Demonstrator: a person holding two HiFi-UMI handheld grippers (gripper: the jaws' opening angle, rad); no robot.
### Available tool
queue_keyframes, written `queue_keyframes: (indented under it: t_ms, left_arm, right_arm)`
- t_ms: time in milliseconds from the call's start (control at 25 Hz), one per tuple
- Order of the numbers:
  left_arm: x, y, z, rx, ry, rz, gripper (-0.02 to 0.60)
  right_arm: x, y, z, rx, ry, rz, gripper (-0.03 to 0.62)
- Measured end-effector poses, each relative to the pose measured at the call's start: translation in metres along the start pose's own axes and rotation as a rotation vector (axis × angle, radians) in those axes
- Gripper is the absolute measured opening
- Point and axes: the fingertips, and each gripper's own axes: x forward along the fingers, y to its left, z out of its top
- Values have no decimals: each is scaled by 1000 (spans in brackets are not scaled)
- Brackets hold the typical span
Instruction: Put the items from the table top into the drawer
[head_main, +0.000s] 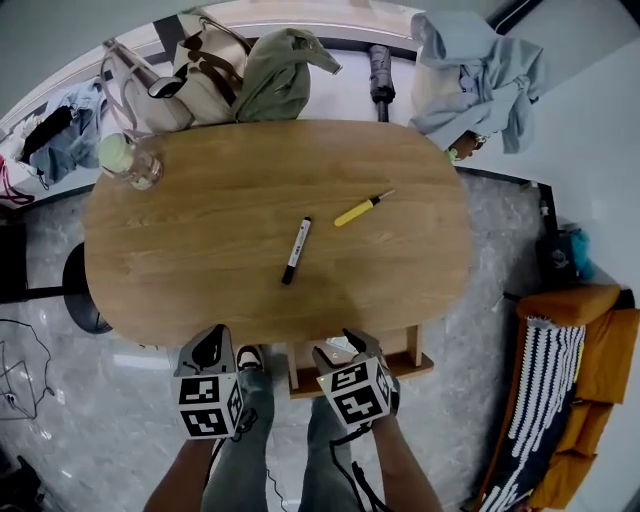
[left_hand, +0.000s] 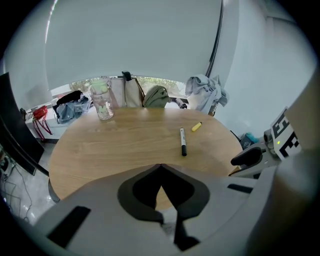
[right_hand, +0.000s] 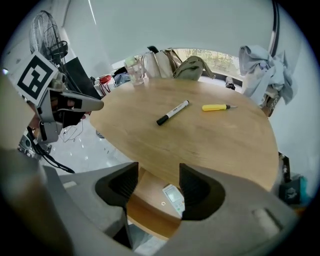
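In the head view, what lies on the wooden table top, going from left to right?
Clear glass jar with a pale green top → white marker with a black cap → slim yellow pen-like tool.

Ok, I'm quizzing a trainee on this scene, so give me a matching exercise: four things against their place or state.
Things:
1. marker
2. glass jar
3. small white device
4. left gripper

Places or states:
A. in the open drawer
B. jaws together
C. middle of the table
D. far left end of the table

Pairs: 1-C, 2-D, 3-A, 4-B.
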Motion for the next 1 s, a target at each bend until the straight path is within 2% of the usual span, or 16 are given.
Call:
queue_keyframes:
  t_ms: [240, 480, 760, 1000]
  left_arm:
    - [7, 30, 18, 13, -7, -7, -5]
    - [21, 53, 37, 39, -13, -19, -5]
    - [45, 81, 45, 65, 16, -9, -5]
    - [60, 102, 50, 57, 28, 2, -5]
  right_arm:
    - [15, 4, 36, 71, -42, -31, 245]
    - [33, -12, 61, 182, -57, -96, 245]
    - [49, -20, 91, 251, -67, -128, 245]
    - [66, -29, 105, 311, -65, -148, 245]
